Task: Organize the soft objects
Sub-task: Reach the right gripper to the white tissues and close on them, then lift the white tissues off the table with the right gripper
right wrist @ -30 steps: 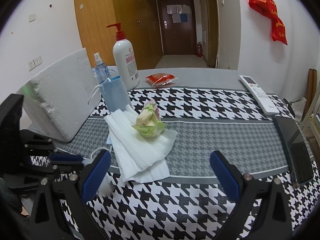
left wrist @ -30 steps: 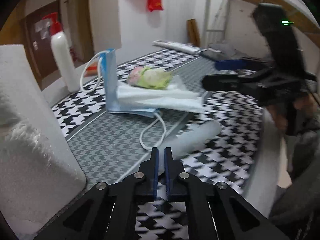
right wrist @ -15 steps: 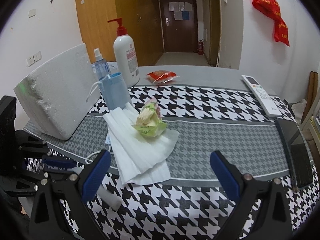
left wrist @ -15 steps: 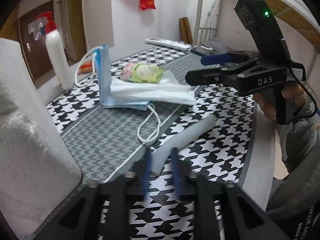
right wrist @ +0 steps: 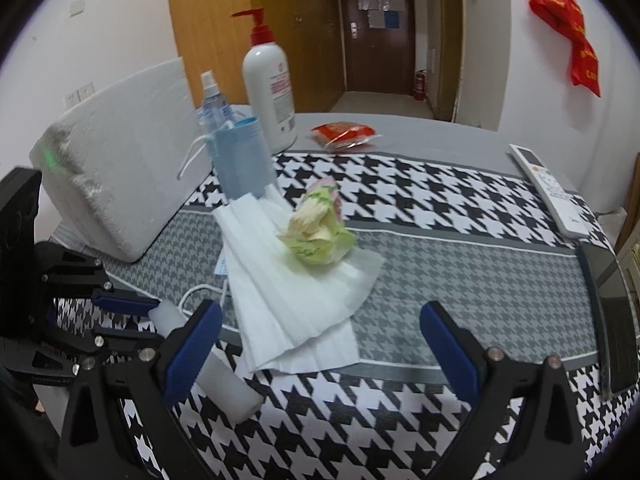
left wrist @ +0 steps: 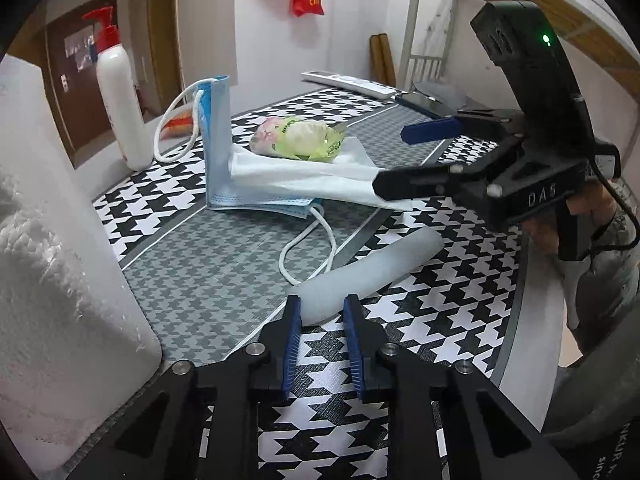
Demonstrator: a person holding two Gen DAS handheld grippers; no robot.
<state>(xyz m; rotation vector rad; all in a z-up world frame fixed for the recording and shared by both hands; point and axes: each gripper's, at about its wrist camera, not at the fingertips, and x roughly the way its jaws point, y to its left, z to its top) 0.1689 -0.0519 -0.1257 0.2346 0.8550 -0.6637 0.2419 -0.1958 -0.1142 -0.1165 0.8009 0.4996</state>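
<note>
A white foam tube (left wrist: pixel 366 268) lies on the houndstooth cloth; its near end sits between the tips of my left gripper (left wrist: pixel 319 309), which is open and not clamping it. The tube also shows in the right wrist view (right wrist: pixel 224 376). Blue face masks (left wrist: pixel 218 144) stand folded, with white masks (right wrist: pixel 292 296) spread flat and a green tissue pack (right wrist: pixel 318 232) on top. My right gripper (right wrist: pixel 320 328) is wide open and empty, hovering before the white masks; it shows in the left wrist view (left wrist: pixel 420 152).
A large white foam block (right wrist: pixel 120 172) stands at the left. A pump bottle (right wrist: pixel 270 88), a spray bottle (right wrist: pixel 212 100), a red snack packet (right wrist: pixel 344 134), a remote (right wrist: pixel 548 188) and a phone (right wrist: pixel 612 312) lie around the cloth.
My left gripper has opened from shut and now straddles the tube's near end. My right gripper has held nearly still, wide open.
</note>
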